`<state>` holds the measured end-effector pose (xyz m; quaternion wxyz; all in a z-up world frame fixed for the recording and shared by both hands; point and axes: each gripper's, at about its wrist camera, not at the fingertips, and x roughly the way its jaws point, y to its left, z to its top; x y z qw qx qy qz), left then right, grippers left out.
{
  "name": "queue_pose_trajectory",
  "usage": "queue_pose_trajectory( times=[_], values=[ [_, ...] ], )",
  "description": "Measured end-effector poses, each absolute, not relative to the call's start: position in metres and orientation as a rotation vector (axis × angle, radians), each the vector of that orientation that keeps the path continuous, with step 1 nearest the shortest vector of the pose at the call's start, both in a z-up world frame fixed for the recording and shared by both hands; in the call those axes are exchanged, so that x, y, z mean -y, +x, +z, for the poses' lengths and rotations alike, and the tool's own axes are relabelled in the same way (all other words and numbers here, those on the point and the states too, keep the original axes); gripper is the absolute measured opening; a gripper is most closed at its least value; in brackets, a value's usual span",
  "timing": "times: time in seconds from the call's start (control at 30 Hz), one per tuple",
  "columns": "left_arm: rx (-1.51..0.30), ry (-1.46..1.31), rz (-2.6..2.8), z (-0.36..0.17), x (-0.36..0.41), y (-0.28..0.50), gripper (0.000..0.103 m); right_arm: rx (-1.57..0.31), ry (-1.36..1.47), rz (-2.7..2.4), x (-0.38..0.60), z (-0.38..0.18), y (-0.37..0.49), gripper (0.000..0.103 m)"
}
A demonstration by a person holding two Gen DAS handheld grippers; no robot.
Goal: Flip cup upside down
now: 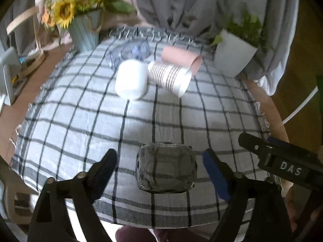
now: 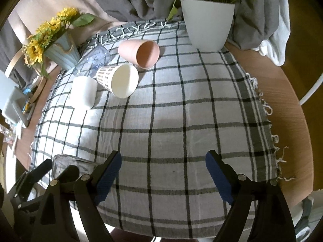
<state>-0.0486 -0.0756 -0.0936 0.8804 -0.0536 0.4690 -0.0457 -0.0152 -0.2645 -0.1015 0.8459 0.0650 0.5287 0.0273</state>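
Note:
A clear glass cup stands on the checked cloth near the front edge, between the open fingers of my left gripper, which do not touch it. It looks mouth-down, though I cannot be sure. The glass also shows at the lower left of the right wrist view, behind the left gripper. My right gripper is open and empty over the cloth to the right. Further back, a white cup stands upside down, and a striped cup and a pink cup lie on their sides.
A clear plastic cup lies at the back. A sunflower pot stands at the back left and a white plant pot at the back right. The wooden table edge runs along the right. Grey curtains hang behind.

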Motion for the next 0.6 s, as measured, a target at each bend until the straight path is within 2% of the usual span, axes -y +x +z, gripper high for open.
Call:
queue_pose_trajectory(
  times=[0.23,0.6],
  values=[
    [-0.850,-0.083,-0.079,-0.058,0.055,-0.069,0.103,-1.012,0.135,-0.026,0.256,-0.070,-0.047,0.088],
    [-0.727,-0.061,-0.068,-0.010,-0.011,-0.128,0.103,-0.831,0.189,-0.110,0.208,-0.022,-0.137,0.090]
  ],
)
